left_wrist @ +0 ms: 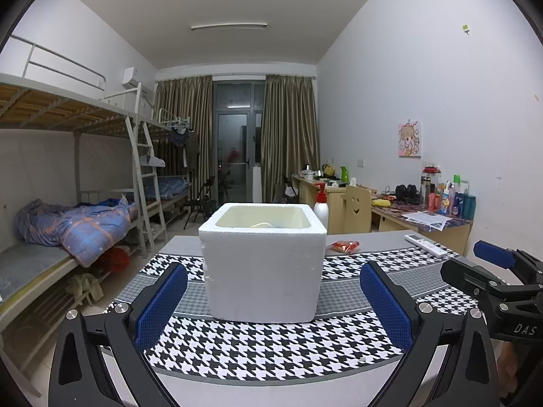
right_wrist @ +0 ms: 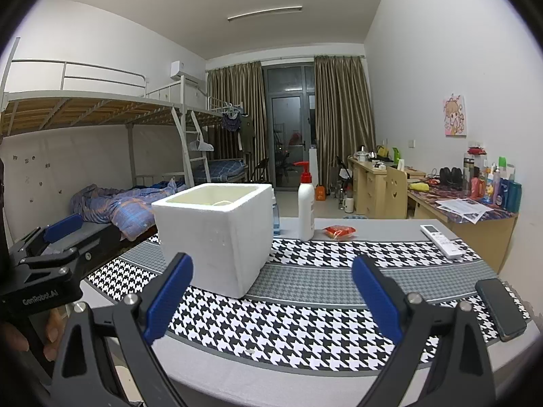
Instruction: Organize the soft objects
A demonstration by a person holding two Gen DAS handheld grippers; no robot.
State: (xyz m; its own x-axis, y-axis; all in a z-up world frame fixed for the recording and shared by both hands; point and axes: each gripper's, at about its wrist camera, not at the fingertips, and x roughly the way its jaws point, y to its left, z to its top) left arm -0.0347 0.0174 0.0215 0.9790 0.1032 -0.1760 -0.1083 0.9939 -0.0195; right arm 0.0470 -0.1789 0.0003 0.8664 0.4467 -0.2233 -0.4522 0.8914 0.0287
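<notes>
**Ana:** Foam box [left_wrist: 263, 264] first. It stands upright on the houndstooth cloth [left_wrist: 271, 346], near the table's middle, open at the top. Something pale lies low inside by the far wall; I cannot tell what it is.

**Ben:** And the grippers?

**Ana:** Left gripper [left_wrist: 273, 300] faces the box squarely, its blue pads spread wide on either side of it, touching nothing, holding nothing. Right gripper [right_wrist: 271, 291] is just as wide apart and empty, aimed at bare cloth to the right of the box.

**Ben:** So which step is this?

**Ana:** I judge it a gap between picks. Both tools hang back at the near edge, with nothing soft carried.

**Ben:** What is left to put away?

**Ana:** The likeliest thing is the small red packet [right_wrist: 339, 231] lying flat on the far side, just right of the pump bottle [right_wrist: 306, 208]. Whether it is truly soft I cannot say. The remote [right_wrist: 441, 240] far right and the dark phone [right_wrist: 500, 307] at the near right edge are hard things, and probably not part of the job.

**Ben:** Next move, then?

**Ana:** Probably the right gripper reaches far across, keeps clear of the bottle, comes down low over the packet and pinches it gently, then lifts it above the box rim before letting go.
</notes>
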